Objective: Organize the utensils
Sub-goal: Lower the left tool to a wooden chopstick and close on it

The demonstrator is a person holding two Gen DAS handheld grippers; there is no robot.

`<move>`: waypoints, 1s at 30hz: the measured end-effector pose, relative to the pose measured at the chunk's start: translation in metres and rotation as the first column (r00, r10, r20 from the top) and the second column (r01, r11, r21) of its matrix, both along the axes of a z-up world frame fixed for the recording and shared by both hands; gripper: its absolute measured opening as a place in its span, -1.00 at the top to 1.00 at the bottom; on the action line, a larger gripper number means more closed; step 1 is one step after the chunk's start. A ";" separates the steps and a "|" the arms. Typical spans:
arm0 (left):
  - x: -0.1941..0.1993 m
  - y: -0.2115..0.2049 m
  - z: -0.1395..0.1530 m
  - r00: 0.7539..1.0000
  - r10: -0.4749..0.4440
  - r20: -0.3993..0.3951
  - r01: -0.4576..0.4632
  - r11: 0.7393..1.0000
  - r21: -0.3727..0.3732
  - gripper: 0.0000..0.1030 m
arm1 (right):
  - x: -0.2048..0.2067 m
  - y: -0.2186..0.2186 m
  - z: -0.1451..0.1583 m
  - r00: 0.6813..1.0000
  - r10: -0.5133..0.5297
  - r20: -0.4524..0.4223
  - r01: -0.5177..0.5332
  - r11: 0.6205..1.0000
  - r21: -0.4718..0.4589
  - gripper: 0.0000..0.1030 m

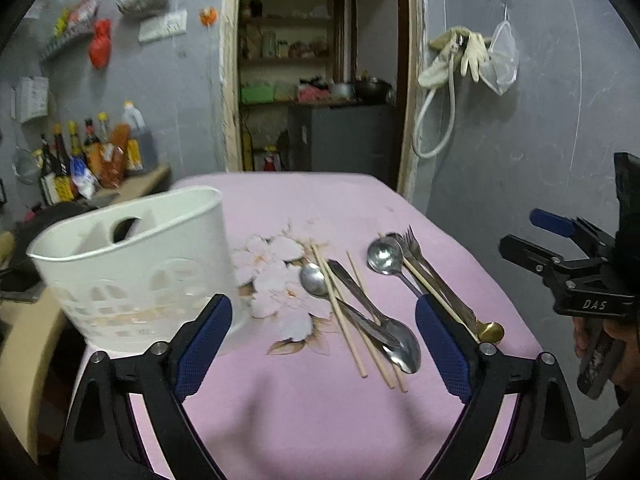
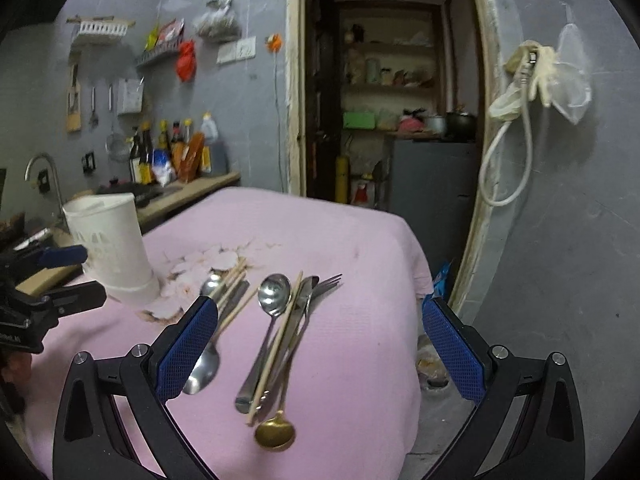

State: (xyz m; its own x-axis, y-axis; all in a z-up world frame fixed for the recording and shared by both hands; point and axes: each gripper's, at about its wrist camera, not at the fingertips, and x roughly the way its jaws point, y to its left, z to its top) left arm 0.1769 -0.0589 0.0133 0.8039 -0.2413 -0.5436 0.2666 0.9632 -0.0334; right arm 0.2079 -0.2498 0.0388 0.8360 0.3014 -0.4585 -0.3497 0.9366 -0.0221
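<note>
the utensil caddy point(image 1: 132, 268) is matt white plastic with pierced walls, standing on a soft pink tablecloth point(image 1: 312, 412) printed with pale flowers. the ladle point(image 2: 273, 294), spoons point(image 1: 402, 344), knife point(image 1: 362, 304) and fork point(image 2: 326, 283) are glossy steel, the small spoon point(image 2: 275, 432) is brassy gold, and the chopsticks point(image 1: 340, 312) are pale bare wood. the gripper pads point(image 1: 204, 344) are blue textured rubber on smooth black plastic.

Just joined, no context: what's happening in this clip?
A person holds two grippers over a table with a pink cloth, sorting utensils. Both the left gripper and the right gripper are open and empty. The white utensil holder stands at the left with nothing visible in it. Spoons, chopsticks, a knife, a fork and a gold spoon lie loose on the cloth. Nothing is sorted yet.
</note>
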 end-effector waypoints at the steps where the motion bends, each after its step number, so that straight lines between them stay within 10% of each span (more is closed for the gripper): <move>1: 0.006 -0.002 -0.002 1.000 -0.008 -0.020 0.008 1.000 -0.001 -0.56 | 0.005 0.001 -0.002 1.000 0.015 -0.009 -0.015 1.000 -0.014 -0.99; 19: 0.083 -0.008 -0.046 0.954 -0.028 -0.299 0.024 1.000 -0.018 0.46 | 0.084 0.019 -0.038 0.950 0.121 -0.288 -0.146 0.987 -0.067 0.42; 30: 0.105 0.005 -0.057 0.918 -0.038 -0.395 0.015 0.998 -0.060 0.68 | 0.112 0.019 -0.051 0.921 0.122 -0.369 -0.143 0.989 -0.028 0.76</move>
